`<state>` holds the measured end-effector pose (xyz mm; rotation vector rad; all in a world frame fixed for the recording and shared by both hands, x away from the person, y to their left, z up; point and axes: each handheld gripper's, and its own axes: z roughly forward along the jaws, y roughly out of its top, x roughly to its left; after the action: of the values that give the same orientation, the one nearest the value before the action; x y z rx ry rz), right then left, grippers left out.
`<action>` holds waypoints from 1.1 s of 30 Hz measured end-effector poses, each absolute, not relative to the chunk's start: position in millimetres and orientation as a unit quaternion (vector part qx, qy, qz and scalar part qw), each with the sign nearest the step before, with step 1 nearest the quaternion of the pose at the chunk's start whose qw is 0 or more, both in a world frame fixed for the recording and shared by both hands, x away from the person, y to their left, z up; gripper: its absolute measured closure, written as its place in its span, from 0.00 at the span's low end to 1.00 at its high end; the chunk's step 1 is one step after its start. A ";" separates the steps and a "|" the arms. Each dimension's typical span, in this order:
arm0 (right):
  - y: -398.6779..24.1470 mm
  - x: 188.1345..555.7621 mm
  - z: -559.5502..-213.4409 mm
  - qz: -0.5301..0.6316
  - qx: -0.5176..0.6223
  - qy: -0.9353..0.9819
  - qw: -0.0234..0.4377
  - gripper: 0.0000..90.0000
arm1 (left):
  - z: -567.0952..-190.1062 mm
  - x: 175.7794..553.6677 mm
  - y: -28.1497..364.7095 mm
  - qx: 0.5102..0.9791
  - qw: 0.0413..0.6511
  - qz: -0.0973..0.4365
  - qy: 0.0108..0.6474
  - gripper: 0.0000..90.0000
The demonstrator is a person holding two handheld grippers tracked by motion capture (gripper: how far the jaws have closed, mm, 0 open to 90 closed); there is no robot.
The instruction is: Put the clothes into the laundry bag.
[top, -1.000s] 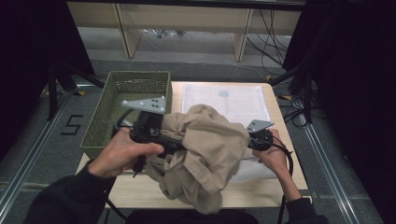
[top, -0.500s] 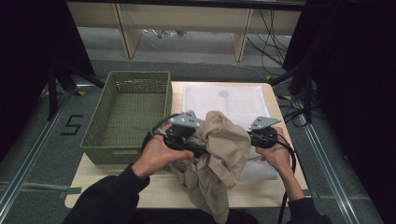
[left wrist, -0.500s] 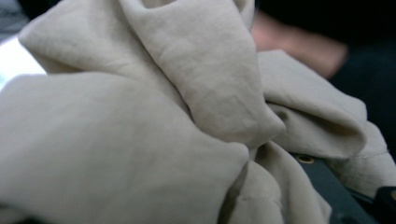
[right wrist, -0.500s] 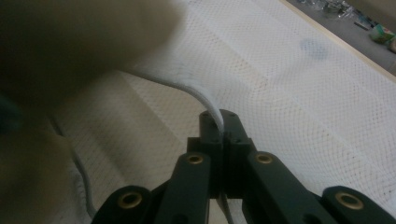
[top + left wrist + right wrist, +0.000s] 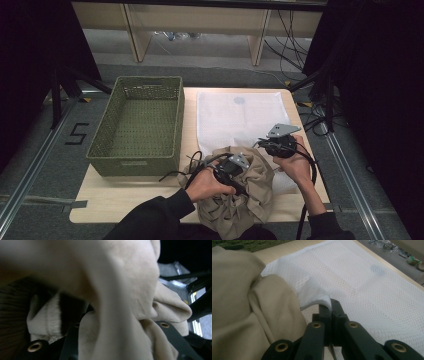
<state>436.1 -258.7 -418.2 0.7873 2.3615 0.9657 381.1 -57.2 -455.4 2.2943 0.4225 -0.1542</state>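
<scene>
A crumpled beige garment (image 5: 250, 200) lies bunched at the table's front edge, next to a white mesh bag (image 5: 240, 117) spread flat on the table. My left gripper (image 5: 235, 167) sits low in the top of the heap, shut on a thick fold of the garment (image 5: 120, 277) that bulges between its jaws and hides their tips. My right gripper (image 5: 267, 145) is at the bag's near edge. Its jaws are pressed together on a lifted lip of the mesh bag (image 5: 362, 275), with the garment (image 5: 237, 290) right beside them.
A green woven basket (image 5: 140, 125) stands on the left side of the wooden table (image 5: 125, 200), with nothing seen inside it. Cables trail from both grippers. Shelving legs and loose cables stand on the floor beyond the table's far edge.
My left hand has come down and to the right from beside the basket, bringing the garment with it down onto the table's front. The right hand has stayed put.
</scene>
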 end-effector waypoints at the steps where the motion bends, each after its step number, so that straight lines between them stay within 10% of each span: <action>1: -258.1 434.8 -416.8 0.353 0.283 0.860 0.237 1.00 | -459.6 381.9 -59.9 0.908 0.380 -0.059 0.167 0.69; 17: -242.8 423.1 -397.3 0.375 0.258 0.858 0.236 1.00 | -437.2 420.2 -31.6 0.890 0.379 0.057 0.248 0.68; 27: -251.5 426.7 -406.9 0.357 0.274 0.861 0.235 1.00 | -450.5 411.8 -44.9 0.886 0.382 0.046 0.258 0.29; 33: -255.7 426.4 -407.0 0.356 0.281 0.859 0.236 1.00 | -422.6 396.9 -8.5 0.883 0.387 0.035 0.262 0.25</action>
<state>426.4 -255.7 -407.0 0.7696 2.3572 0.9775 396.9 -8.5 -422.6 2.2476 0.6678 0.0883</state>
